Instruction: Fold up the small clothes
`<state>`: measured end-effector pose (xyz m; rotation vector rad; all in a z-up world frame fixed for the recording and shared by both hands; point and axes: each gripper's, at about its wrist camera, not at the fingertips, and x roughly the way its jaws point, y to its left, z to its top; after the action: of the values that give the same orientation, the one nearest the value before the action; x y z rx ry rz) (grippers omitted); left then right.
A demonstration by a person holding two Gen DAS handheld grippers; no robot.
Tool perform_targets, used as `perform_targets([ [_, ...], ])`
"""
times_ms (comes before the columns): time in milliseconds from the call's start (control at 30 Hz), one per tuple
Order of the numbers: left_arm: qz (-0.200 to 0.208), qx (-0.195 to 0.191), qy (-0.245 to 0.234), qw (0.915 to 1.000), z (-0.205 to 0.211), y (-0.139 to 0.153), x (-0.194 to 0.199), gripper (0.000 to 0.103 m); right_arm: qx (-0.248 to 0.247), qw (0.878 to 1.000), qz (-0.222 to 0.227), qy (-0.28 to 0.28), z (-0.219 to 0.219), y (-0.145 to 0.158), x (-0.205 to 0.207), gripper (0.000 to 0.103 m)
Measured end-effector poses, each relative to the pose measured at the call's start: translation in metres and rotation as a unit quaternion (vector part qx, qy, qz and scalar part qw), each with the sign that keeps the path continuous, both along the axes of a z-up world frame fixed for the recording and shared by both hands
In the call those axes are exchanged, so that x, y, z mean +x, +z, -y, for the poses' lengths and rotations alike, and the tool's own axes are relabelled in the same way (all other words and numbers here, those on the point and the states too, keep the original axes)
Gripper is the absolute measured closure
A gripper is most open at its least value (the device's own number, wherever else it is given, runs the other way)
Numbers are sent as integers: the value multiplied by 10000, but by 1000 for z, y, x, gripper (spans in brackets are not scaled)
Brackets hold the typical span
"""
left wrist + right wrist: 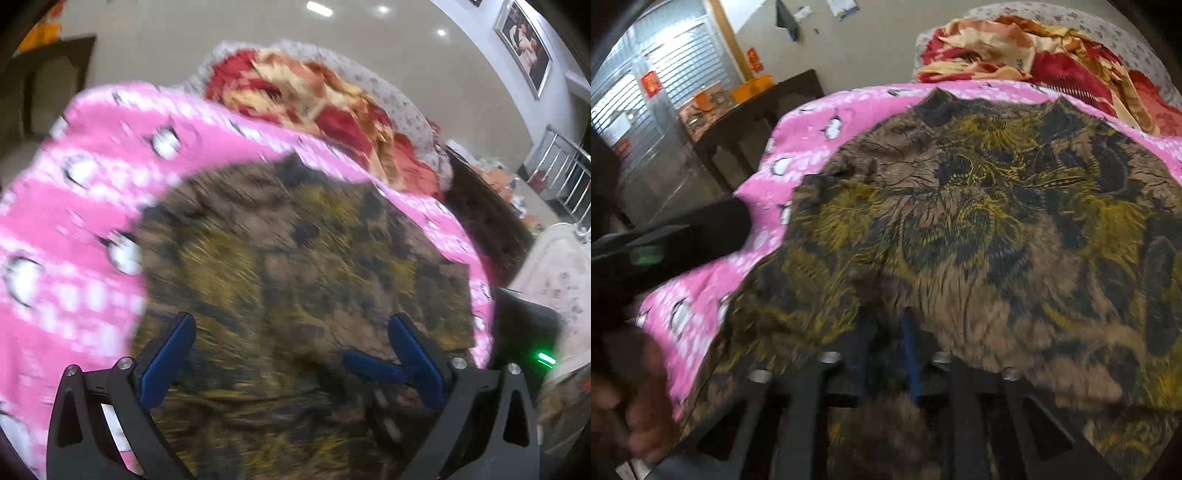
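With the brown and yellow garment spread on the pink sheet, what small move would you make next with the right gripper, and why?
Probably ease the right gripper down onto the garment's near edge and pinch it: the fingers sit just above that edge with nothing visibly between them, and the cloth lies flat on the pink sheet, ready to fold.

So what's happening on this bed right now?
A person with a tool in each hand is folding a brown and yellow patterned garment spread on a pink penguin-print sheet. The left tool hovers open above it. The right tool sits low at its near edge, blurred. A red and cream blanket lies behind.
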<state>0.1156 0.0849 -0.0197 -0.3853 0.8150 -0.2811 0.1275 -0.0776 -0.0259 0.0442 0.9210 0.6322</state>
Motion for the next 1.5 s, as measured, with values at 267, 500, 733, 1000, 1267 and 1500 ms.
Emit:
perform_targets([
  [267, -542, -629, -786, 9934, 24, -46, 35, 0, -1360, 9898, 413, -43, 68, -18, -75, 26],
  [500, -699, -1210, -826, 9867, 25, -49, 57, 0, -1075, 9934, 295, -273, 84, -24, -71, 17],
  [733, -633, -1995, -1102, 9716, 18, -39, 59, 10, -1001, 9942, 279, -278, 85, -23, -74, 17],
  [1000, -809, -1079, -939, 9864, 30, -44, 73, 17, -953, 9948, 238, -275, 84, -26, -67, 17],
  [1267, -701, -1076, -1276, 9835, 38, -39, 71, 45, -941, 9949, 225, -272, 84, -27, -67, 16],
  [1500, -859, -1029, -686, 9886, 19, -52, 77, 88, -934, 9950, 218, -271, 84, -28, -67, 15],
])
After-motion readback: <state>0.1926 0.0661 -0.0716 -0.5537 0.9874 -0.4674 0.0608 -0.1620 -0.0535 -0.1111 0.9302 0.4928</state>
